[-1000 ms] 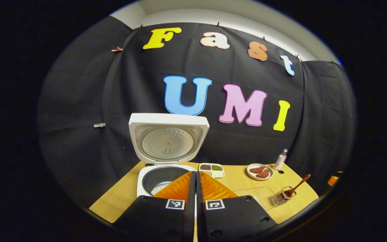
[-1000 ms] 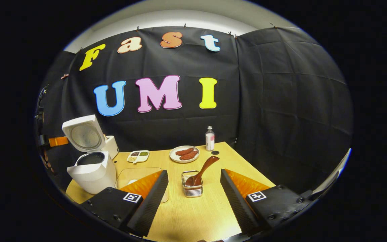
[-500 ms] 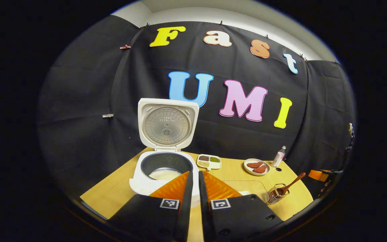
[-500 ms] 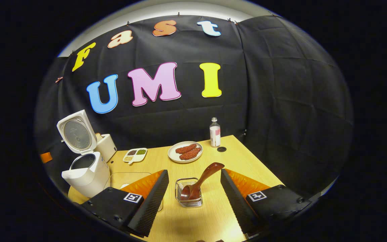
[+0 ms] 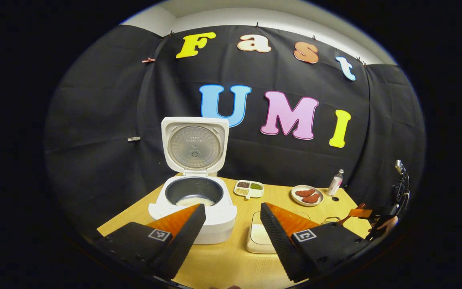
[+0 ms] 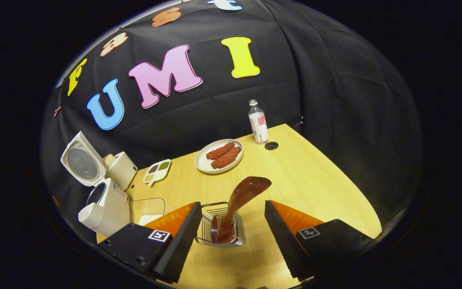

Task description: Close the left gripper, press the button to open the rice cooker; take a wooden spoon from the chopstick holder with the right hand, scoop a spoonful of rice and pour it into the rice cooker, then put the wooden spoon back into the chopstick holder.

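Observation:
The white rice cooker stands open with its lid upright and some rice in the dark pot. My left gripper hangs open just in front of it, holding nothing. In the right gripper view the cooker is at the far left. A brown wooden spoon leans in the wire chopstick holder, handle up and to the right. My right gripper is open, one finger on each side of the holder, neither touching the spoon. A clear box of rice sits to the right of the cooker.
On the wooden table stand a plate of sausages, a small bottle, a divided dish of beans and a white box behind the cooker. The right gripper's orange finger shows at the far right in the left gripper view.
My left gripper has opened and drawn back from the cooker, whose lid has swung fully up. My right gripper has come forward and down around the chopstick holder.

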Tool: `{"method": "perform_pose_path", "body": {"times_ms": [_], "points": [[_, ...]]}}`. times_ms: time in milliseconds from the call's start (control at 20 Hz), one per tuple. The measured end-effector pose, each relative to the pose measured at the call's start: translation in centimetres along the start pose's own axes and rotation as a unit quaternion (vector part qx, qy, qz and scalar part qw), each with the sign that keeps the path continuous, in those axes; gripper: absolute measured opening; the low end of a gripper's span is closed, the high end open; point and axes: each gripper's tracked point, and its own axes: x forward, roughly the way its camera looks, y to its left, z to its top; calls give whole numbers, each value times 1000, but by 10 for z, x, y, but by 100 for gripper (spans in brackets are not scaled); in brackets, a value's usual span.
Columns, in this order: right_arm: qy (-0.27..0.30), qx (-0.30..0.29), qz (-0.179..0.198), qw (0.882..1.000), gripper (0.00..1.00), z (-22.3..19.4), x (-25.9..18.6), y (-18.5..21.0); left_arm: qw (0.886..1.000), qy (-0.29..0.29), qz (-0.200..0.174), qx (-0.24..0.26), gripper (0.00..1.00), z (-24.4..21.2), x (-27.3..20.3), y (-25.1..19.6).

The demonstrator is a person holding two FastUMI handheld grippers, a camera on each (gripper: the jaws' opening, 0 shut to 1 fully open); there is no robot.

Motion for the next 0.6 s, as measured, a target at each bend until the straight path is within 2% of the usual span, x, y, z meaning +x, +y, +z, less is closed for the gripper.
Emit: {"method": "perform_pose_path", "body": {"times_ms": [300,350,400,500,600], "points": [[4,28,23,999,99,-1,52,-4,999,43,17,11,95,-28,-3,-26],[2,32,30,999,88,0,59,-2,999,47,18,15,95,-31,-3,-30],[1,36,38,999,95,1,62,2,998,50,18,19,95,-34,-3,-35],[-1,44,50,998,82,2,69,9,998,58,13,22,95,-39,-3,-46],[-3,43,51,998,49,4,72,10,998,63,7,23,95,-42,-4,-54]]}}
